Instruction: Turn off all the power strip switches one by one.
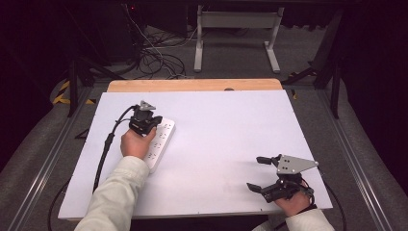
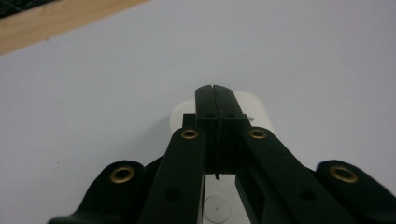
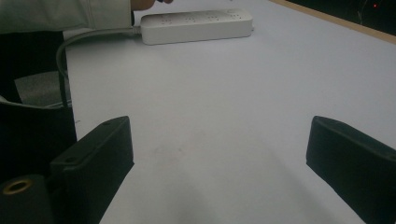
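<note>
A white power strip (image 1: 160,142) lies on the left part of the white table (image 1: 221,139), running from near to far. My left gripper (image 1: 152,124) hovers over the strip's far end, held in a hand with a pale sleeve. In the left gripper view its jaws are pressed together at the tips (image 2: 216,89), nothing shows between them, and the strip's rounded end (image 2: 256,106) lies just below. My right gripper (image 1: 255,173) rests near the table's front right corner, open wide with bare tabletop between its jaws (image 3: 219,133). From there the power strip (image 3: 196,25) lies far off.
The strip's grey cable (image 3: 91,36) runs off toward the table's near left edge. A wooden strip (image 1: 192,85) borders the far side of the table. Beyond it, cables (image 1: 154,53) lie on the floor by a white metal frame (image 1: 235,29).
</note>
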Available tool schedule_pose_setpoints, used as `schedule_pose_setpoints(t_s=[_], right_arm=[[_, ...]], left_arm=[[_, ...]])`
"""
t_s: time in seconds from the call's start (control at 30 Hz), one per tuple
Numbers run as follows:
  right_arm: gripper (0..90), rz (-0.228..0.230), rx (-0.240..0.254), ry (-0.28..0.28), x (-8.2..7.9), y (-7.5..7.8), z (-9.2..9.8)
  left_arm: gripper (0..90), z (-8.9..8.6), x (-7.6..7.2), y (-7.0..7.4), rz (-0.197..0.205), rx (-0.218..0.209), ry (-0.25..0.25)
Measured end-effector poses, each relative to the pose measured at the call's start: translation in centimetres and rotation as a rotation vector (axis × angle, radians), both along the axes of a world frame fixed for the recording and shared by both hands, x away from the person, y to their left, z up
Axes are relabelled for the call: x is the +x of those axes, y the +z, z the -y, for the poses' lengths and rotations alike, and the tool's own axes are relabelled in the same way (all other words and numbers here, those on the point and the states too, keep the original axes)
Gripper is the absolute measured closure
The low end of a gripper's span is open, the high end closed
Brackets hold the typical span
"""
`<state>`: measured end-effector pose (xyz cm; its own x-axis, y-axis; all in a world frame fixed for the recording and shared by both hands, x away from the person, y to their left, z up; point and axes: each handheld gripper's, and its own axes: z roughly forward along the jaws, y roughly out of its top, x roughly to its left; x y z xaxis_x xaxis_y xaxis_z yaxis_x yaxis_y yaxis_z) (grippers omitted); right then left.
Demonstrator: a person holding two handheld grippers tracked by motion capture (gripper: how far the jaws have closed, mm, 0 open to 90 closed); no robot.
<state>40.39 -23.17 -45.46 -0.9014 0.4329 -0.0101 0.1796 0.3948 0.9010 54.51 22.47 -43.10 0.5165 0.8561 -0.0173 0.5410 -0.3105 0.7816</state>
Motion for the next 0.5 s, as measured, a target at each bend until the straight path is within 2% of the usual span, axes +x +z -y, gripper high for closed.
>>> schedule_pose_setpoints(t_s=[0.03, 0.1, 0.17, 0.2, 0.4, 0.5], right_arm=[[7.8, -0.001, -0.003, 0.002, 0.1, 0.0, -0.1], [7.8, -0.002, -0.003, 0.005, 0.1, 0.0, -0.2], [7.8, 0.000, -0.005, 0.004, 0.0, 0.0, -0.2], [7.8, 0.001, -0.006, 0.004, 0.0, 0.0, -0.2], [7.8, 0.005, 0.000, -0.005, -0.2, 0.1, 0.0], [7.8, 0.003, -0.001, -0.005, -0.2, 0.1, -0.1]], left_arm=[[90.0, 0.0, -0.2, 0.4, -0.002, -0.010, -0.010], [90.0, 0.0, -0.6, 0.9, 0.002, 0.019, -0.035], [90.0, -0.1, -0.8, 1.1, -0.002, 0.035, -0.039], [90.0, -0.3, -0.9, 1.2, -0.008, 0.024, -0.035], [90.0, -0.8, -1.7, 2.0, 0.019, 0.028, -0.038], [90.0, -0.9, -2.2, 2.5, 0.047, 0.033, -0.037]])
